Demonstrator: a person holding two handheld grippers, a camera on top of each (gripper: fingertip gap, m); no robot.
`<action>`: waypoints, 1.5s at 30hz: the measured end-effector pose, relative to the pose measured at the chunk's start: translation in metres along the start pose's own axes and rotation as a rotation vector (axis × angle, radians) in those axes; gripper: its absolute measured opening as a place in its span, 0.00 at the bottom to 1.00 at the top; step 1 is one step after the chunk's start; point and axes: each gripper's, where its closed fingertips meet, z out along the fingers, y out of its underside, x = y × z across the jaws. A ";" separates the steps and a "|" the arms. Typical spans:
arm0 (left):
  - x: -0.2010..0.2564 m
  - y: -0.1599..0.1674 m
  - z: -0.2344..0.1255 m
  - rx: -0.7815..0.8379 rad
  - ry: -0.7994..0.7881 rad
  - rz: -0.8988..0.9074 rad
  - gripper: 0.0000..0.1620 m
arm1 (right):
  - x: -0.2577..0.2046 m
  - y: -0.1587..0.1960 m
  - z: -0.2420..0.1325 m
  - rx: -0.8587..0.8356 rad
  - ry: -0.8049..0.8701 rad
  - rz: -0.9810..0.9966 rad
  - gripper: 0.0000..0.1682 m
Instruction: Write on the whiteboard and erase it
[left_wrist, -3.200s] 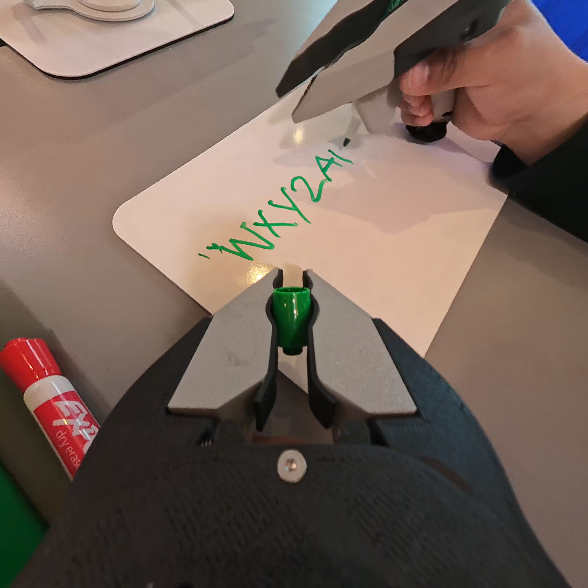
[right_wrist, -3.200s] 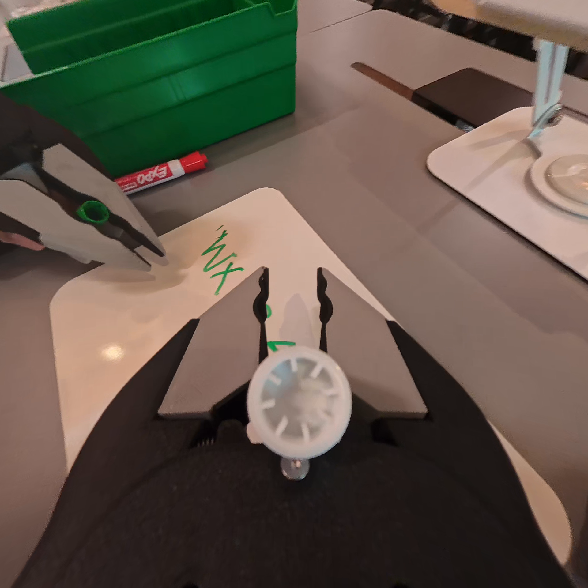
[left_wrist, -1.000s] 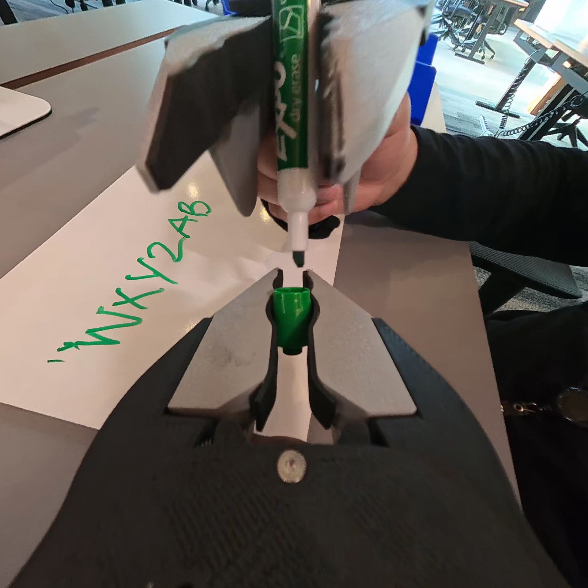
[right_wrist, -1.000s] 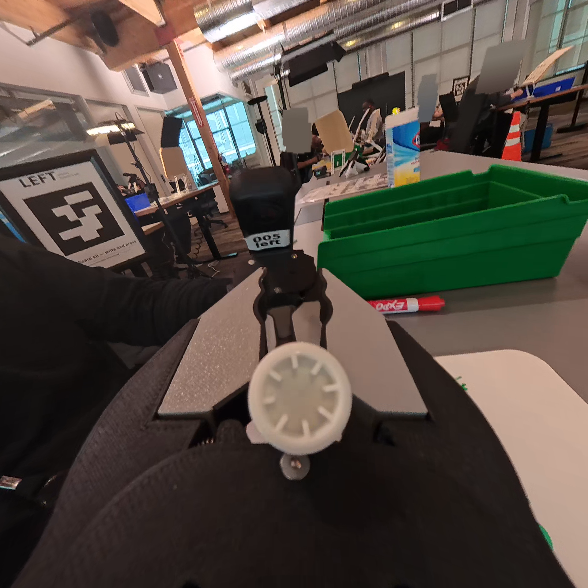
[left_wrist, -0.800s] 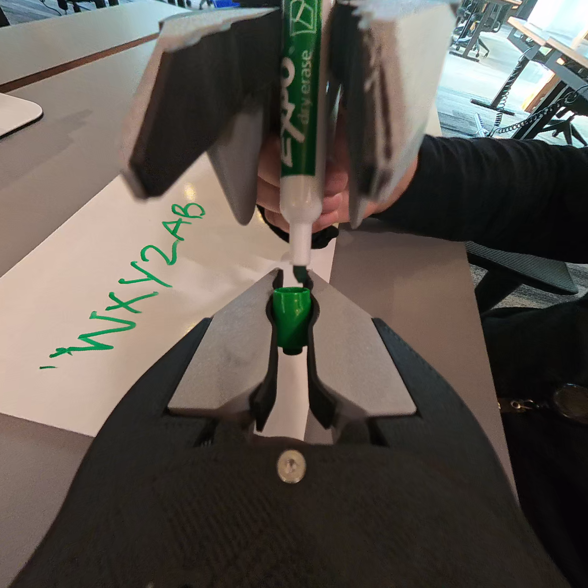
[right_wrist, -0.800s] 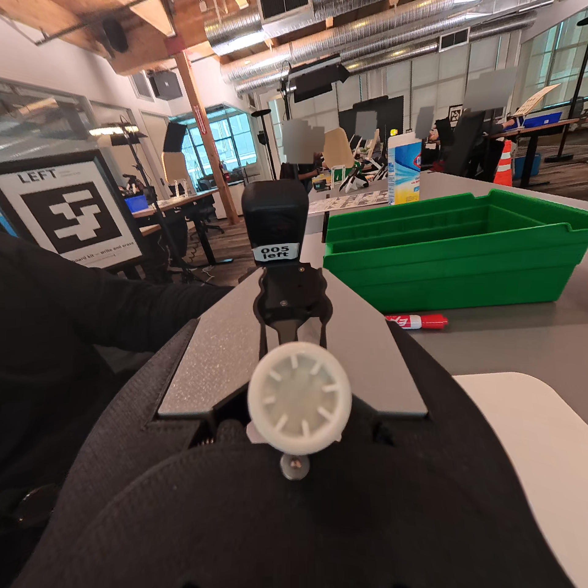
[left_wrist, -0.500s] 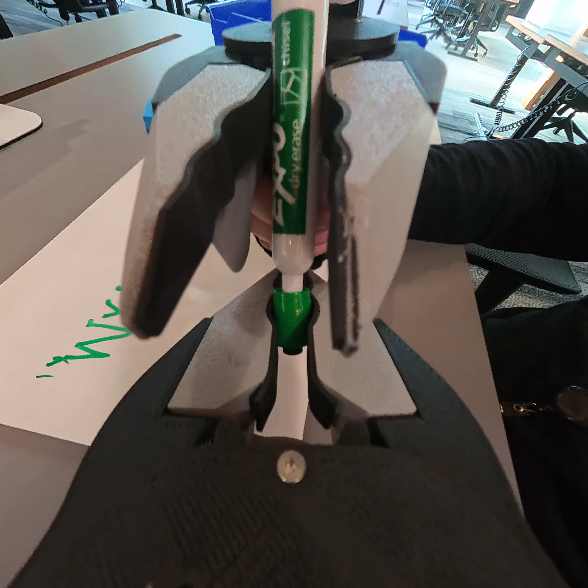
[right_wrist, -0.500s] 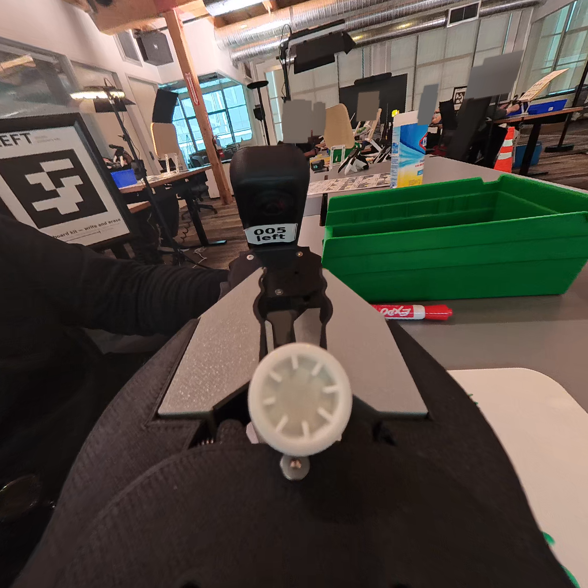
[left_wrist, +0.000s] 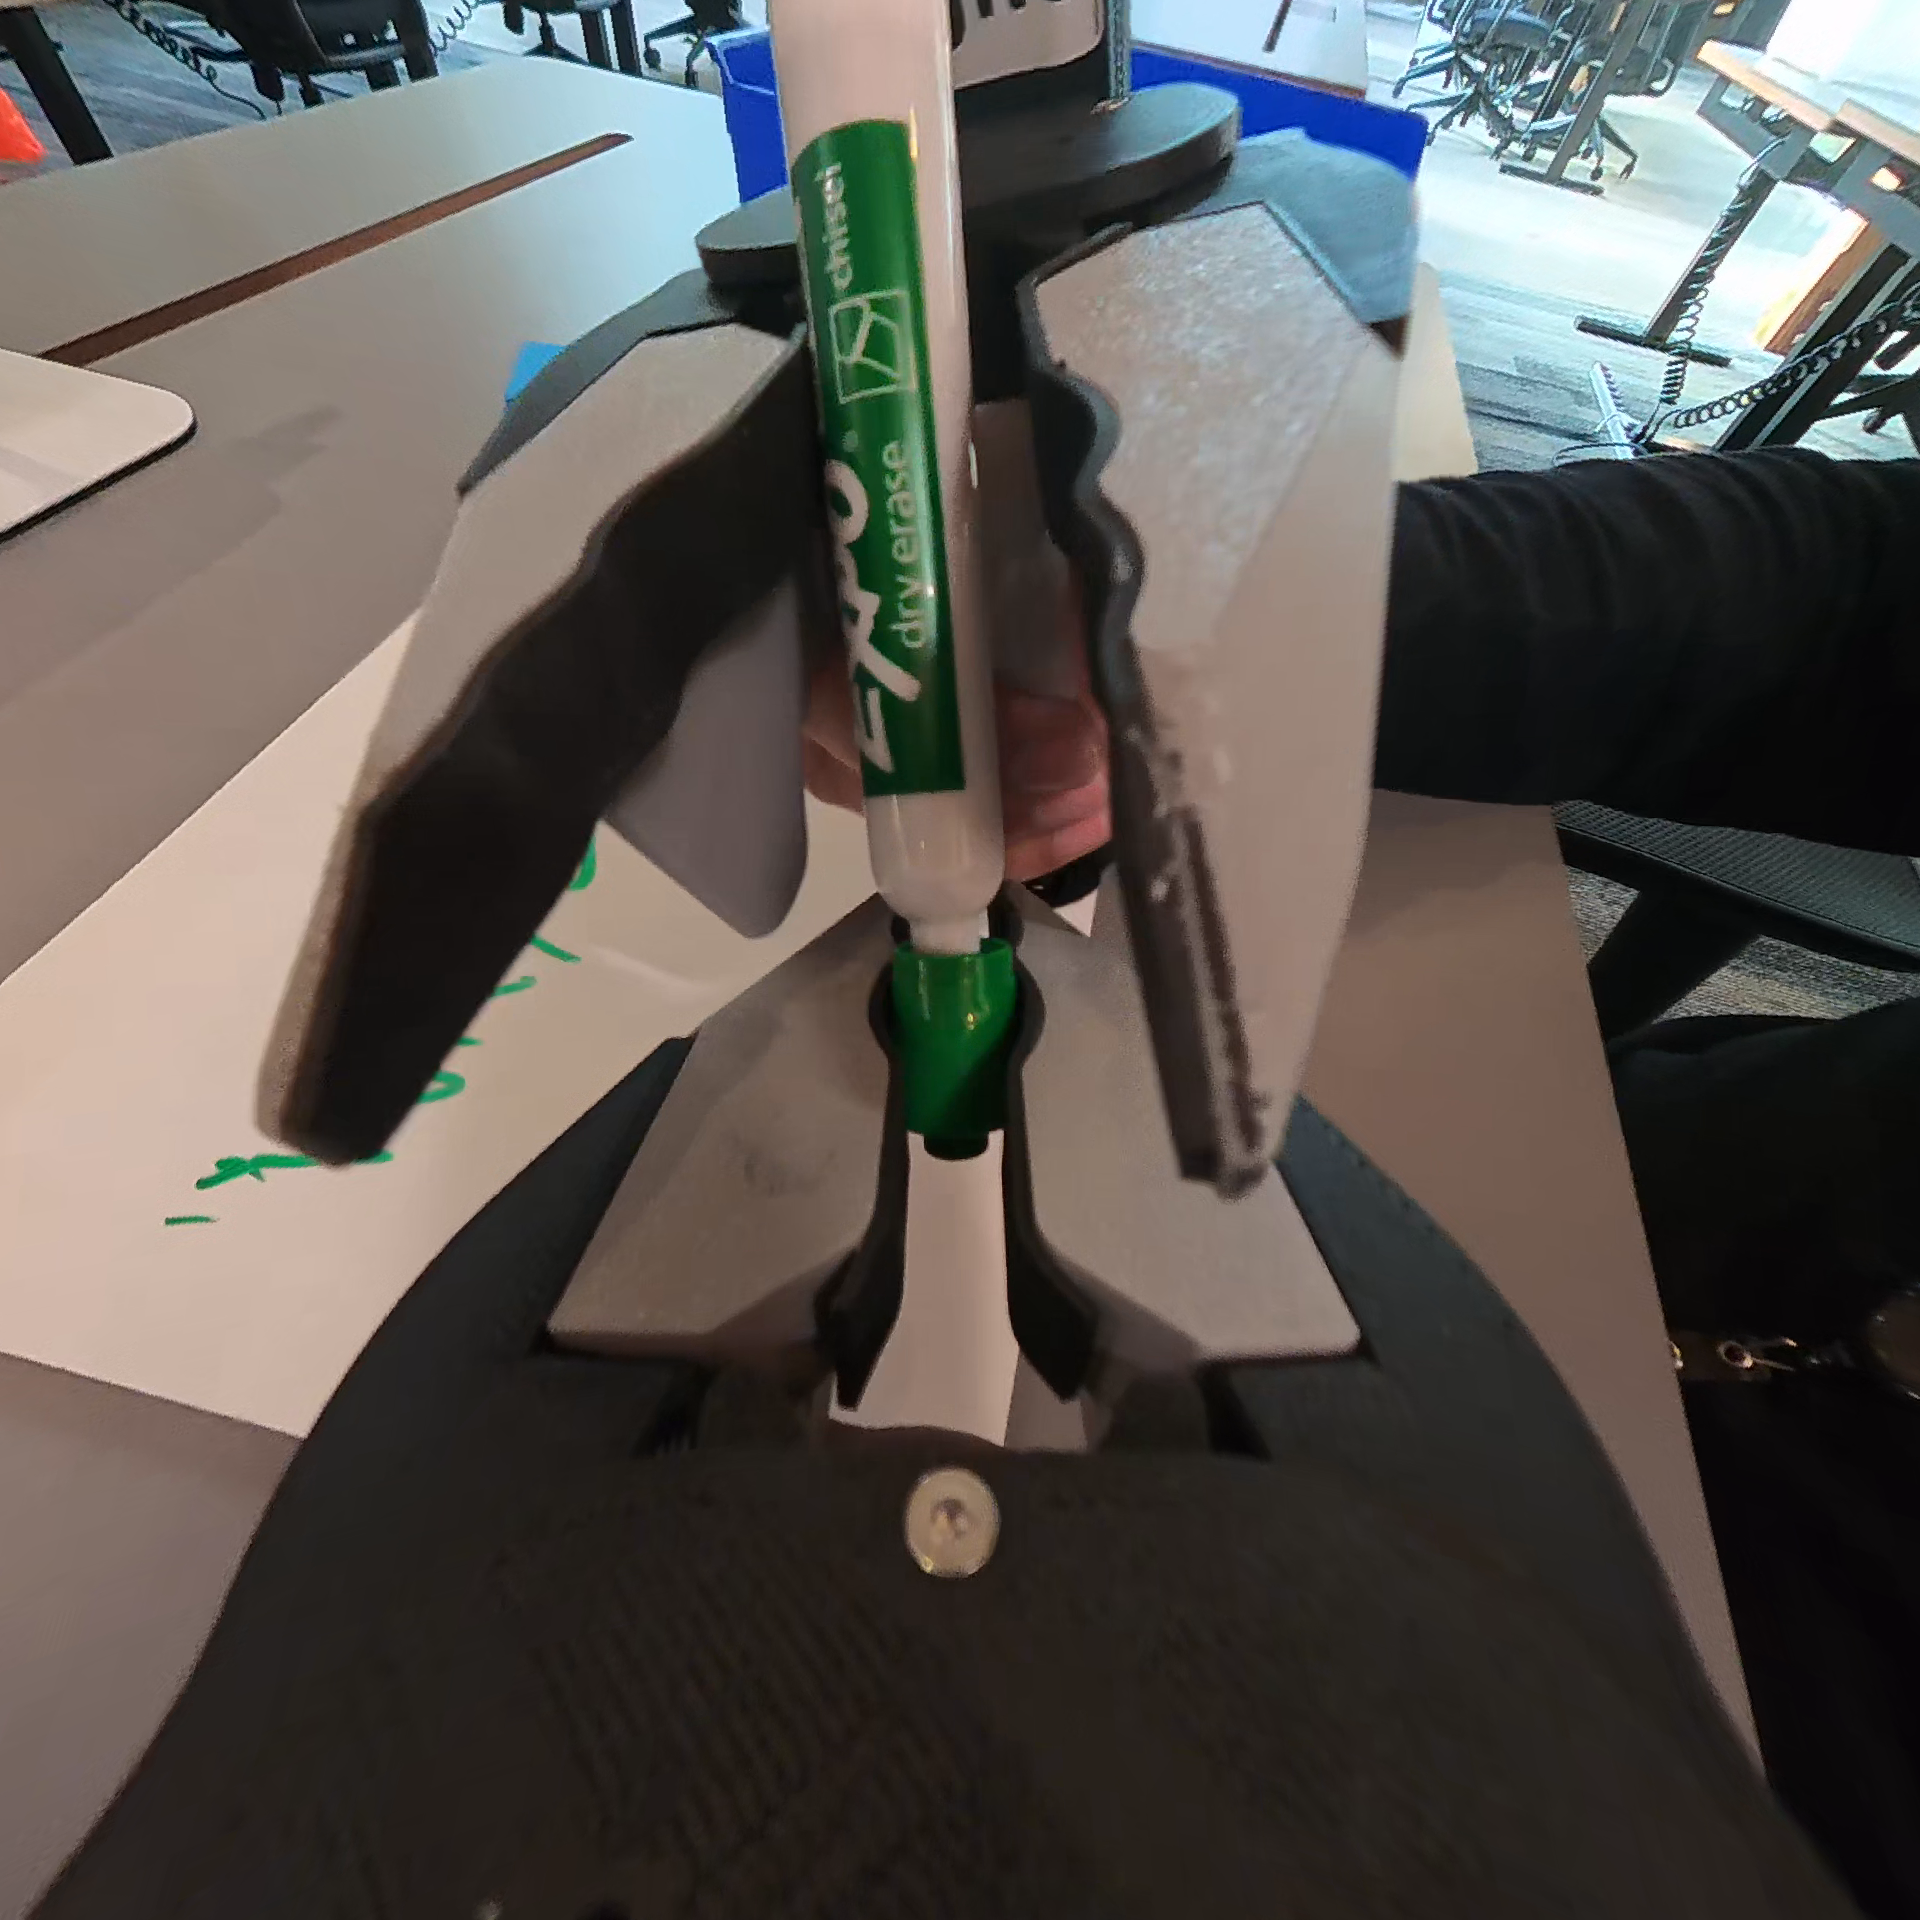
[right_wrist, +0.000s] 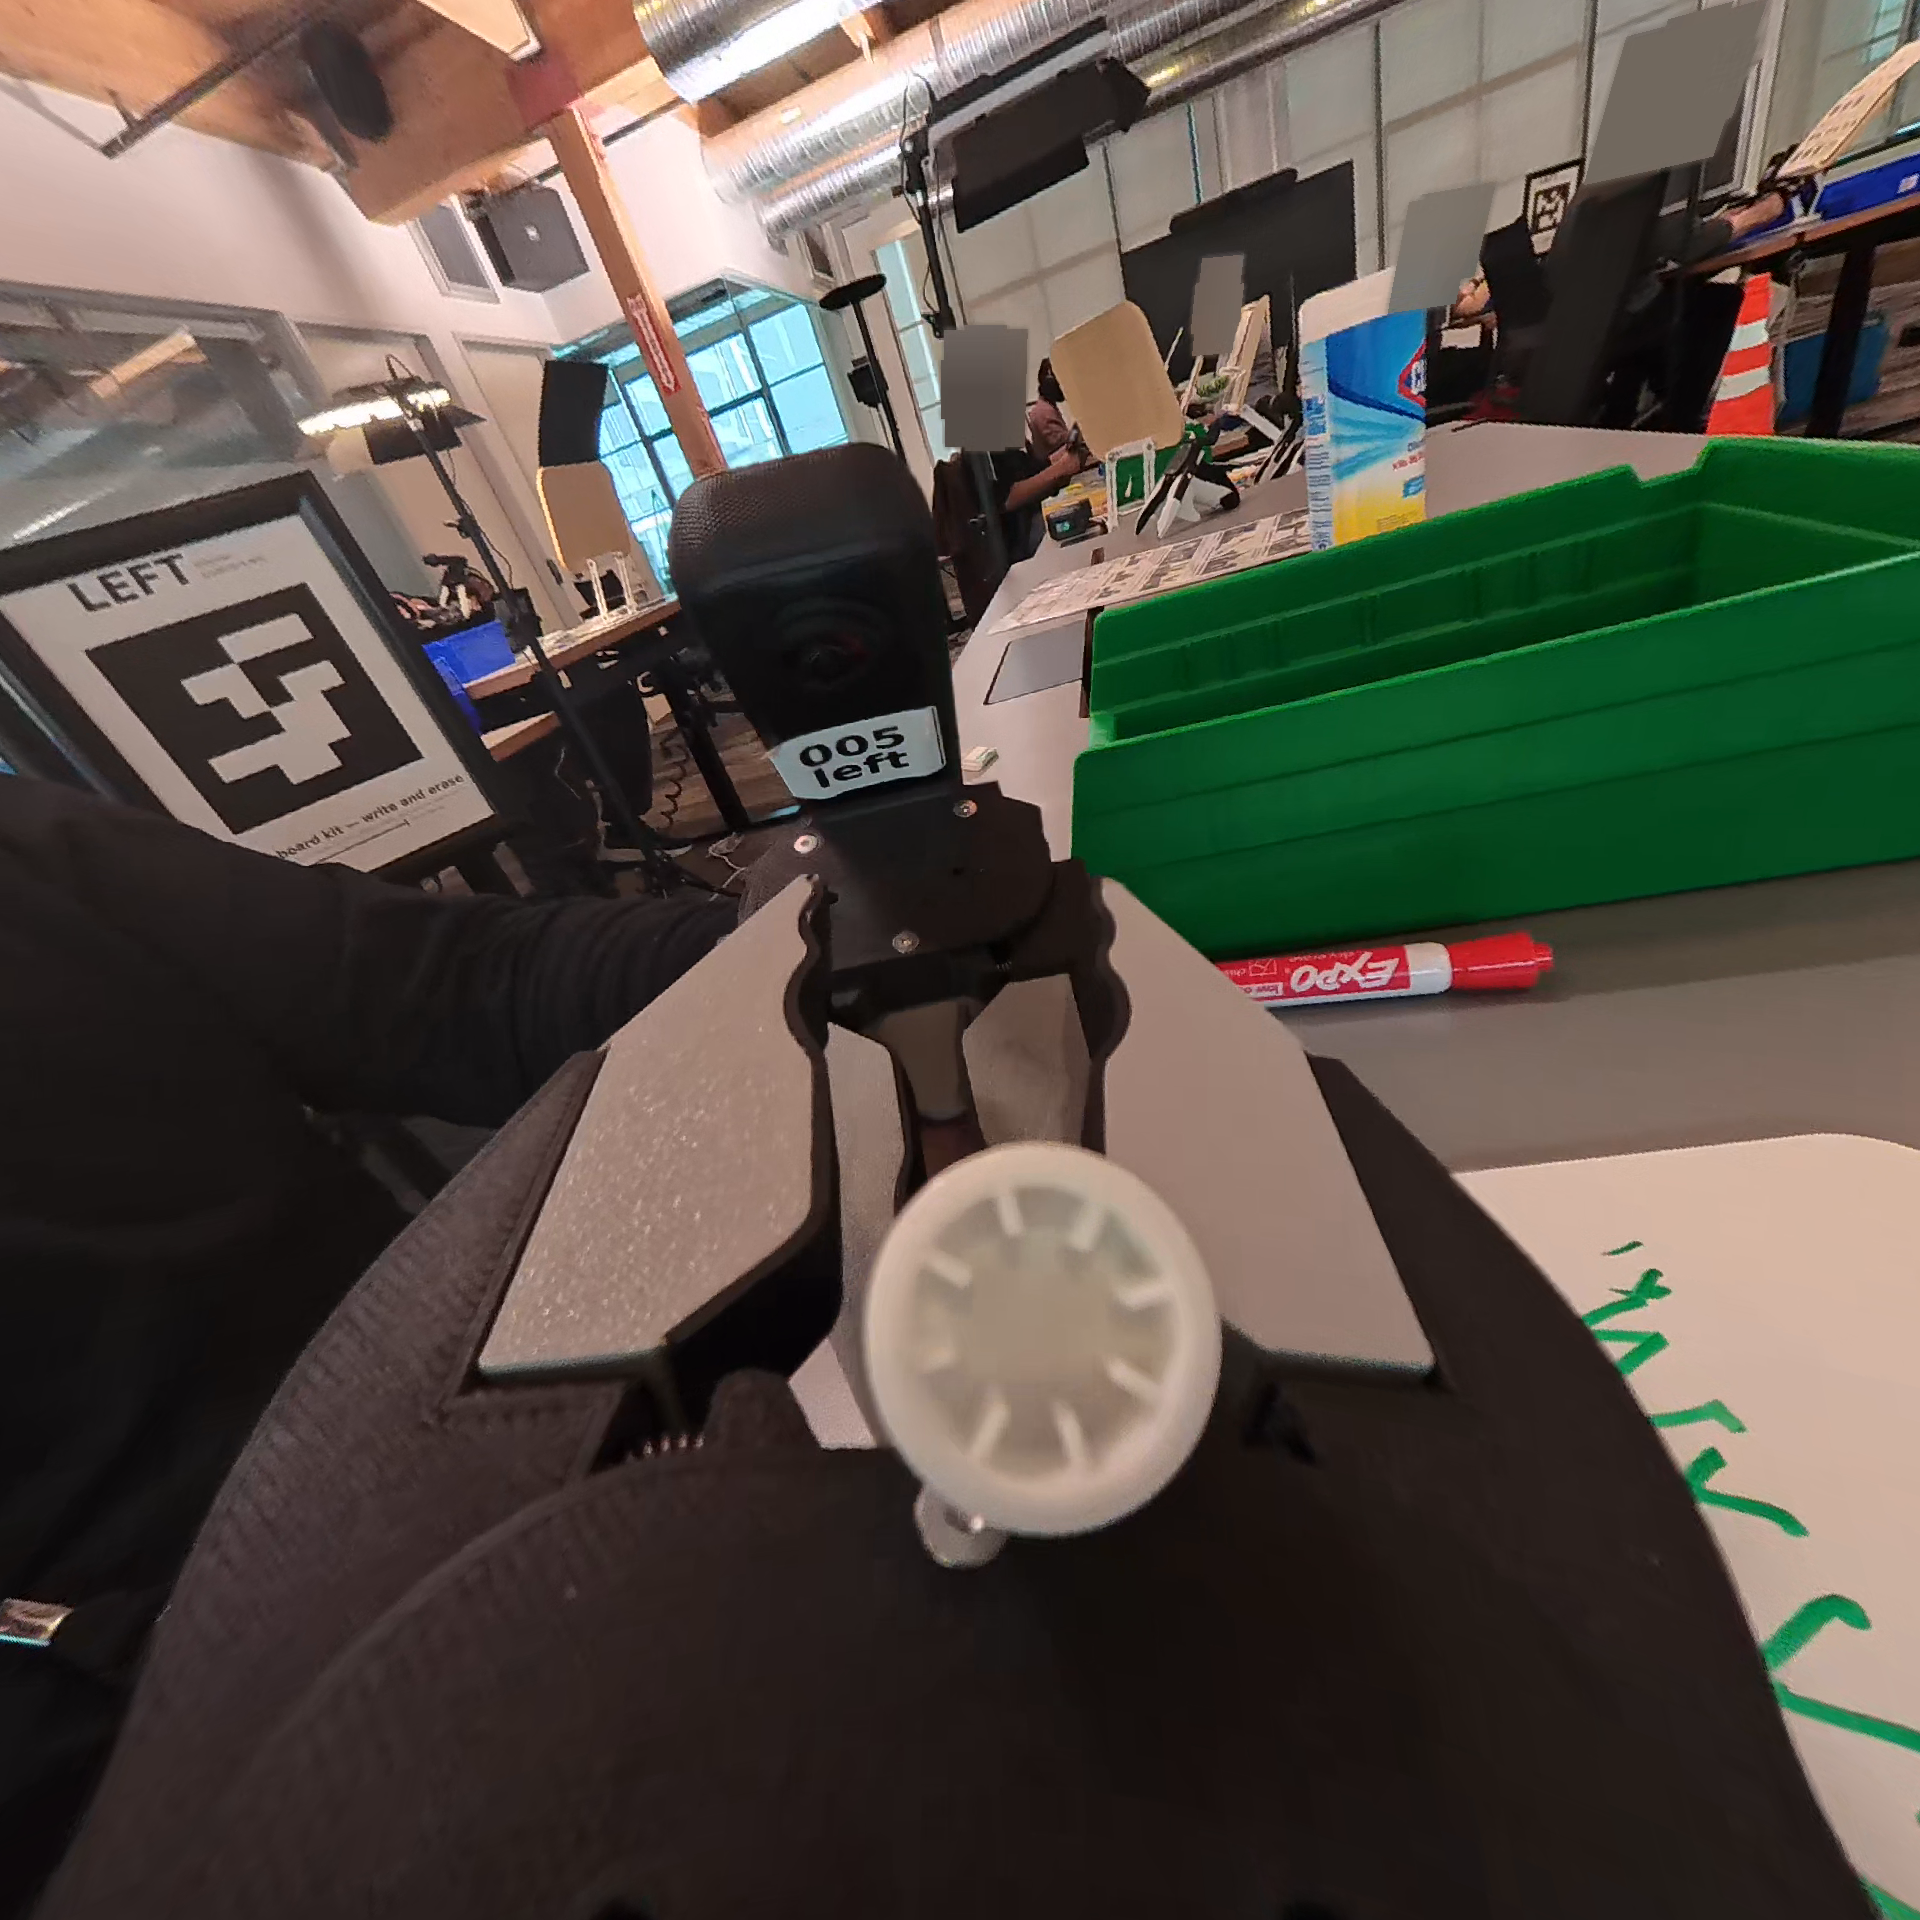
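Note:
My left gripper (left_wrist: 956, 935) is shut on the green marker cap (left_wrist: 951, 1049), open end facing away. The green dry-erase marker (left_wrist: 894, 468) stands between the fingers (left_wrist: 1226, 540) of my right gripper, tilted, with its tip seated in the cap. In the right wrist view my right gripper (right_wrist: 956, 904) has its jaws parted wider than the barrel, and the marker's white butt end (right_wrist: 1039, 1340) sits off-centre. The left gripper's body (right_wrist: 831, 644) faces it. The whiteboard (left_wrist: 156, 935) lies on the grey table with green writing (right_wrist: 1662, 1351).
A green bin (right_wrist: 1455, 779) stands behind a red marker (right_wrist: 1382, 971) lying on the table. A blue-and-white canister (right_wrist: 1361, 436) is farther back. A second white board (left_wrist: 73, 436) lies far left. A black sleeve (left_wrist: 1610, 623) reaches in from the right. The tips of one gripper are about 11 centimeters away from the tips of the other.
The right gripper lifted the marker off the board, turned it toward the left gripper and pushed its tip into the cap. Its jaws have now widened and the marker has tilted.

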 end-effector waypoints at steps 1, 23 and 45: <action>0.000 0.000 0.000 -0.002 -0.001 0.001 0.06 | 0.000 -0.001 0.000 0.004 0.003 -0.005 0.28; 0.004 0.003 0.002 -0.022 0.018 0.004 0.06 | -0.002 -0.037 -0.021 0.160 0.017 0.001 0.22; 0.013 0.004 0.005 -0.033 0.046 0.028 0.05 | -0.034 -0.025 -0.002 0.113 -0.091 -0.153 0.19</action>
